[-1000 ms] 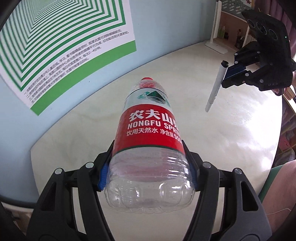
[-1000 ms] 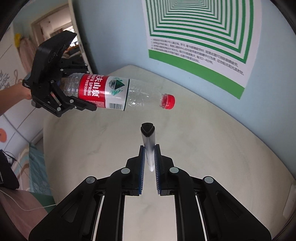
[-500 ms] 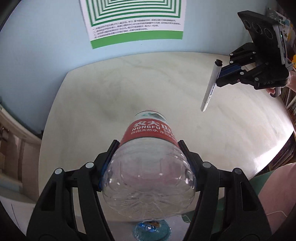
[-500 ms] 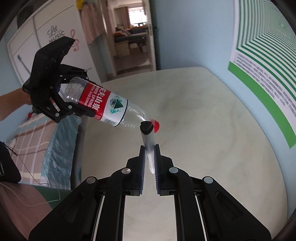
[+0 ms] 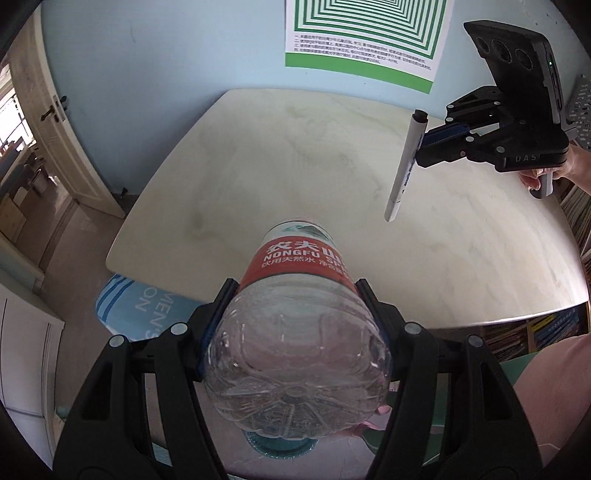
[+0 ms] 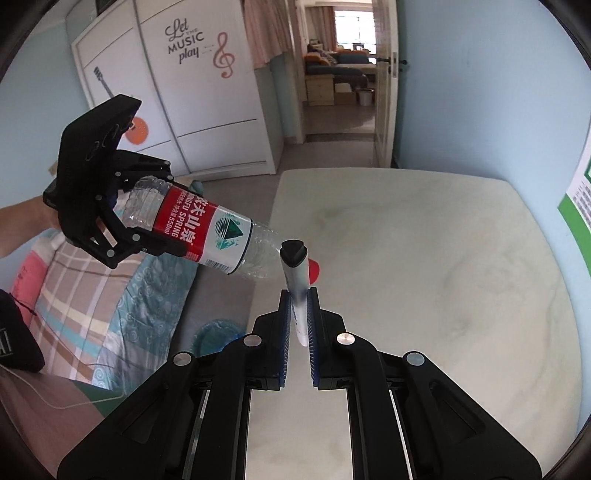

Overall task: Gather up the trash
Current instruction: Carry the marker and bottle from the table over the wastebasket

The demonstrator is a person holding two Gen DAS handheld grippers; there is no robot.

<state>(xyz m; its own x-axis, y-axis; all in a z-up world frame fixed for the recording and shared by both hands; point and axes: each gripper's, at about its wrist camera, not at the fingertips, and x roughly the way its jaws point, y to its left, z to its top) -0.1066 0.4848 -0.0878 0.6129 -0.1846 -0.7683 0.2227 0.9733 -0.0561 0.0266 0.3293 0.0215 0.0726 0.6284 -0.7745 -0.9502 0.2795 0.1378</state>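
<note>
Carrying step: left gripper (image 6: 147,236) clamped on empty Nongfu Spring bottle (image 5: 295,332), right gripper (image 6: 299,317) pinching marker pen (image 6: 295,280), both above table's near-left edge (image 5: 155,258). Next: lower over blue-lined bin (image 6: 216,338) beside table, then release.

Bottle (image 5: 295,332) hung over the table's (image 5: 295,166) near edge | marker (image 5: 404,162) hung to its right, above the tabletop | poster (image 5: 364,35) on wall behind | bin (image 6: 214,338) on floor below.
</note>
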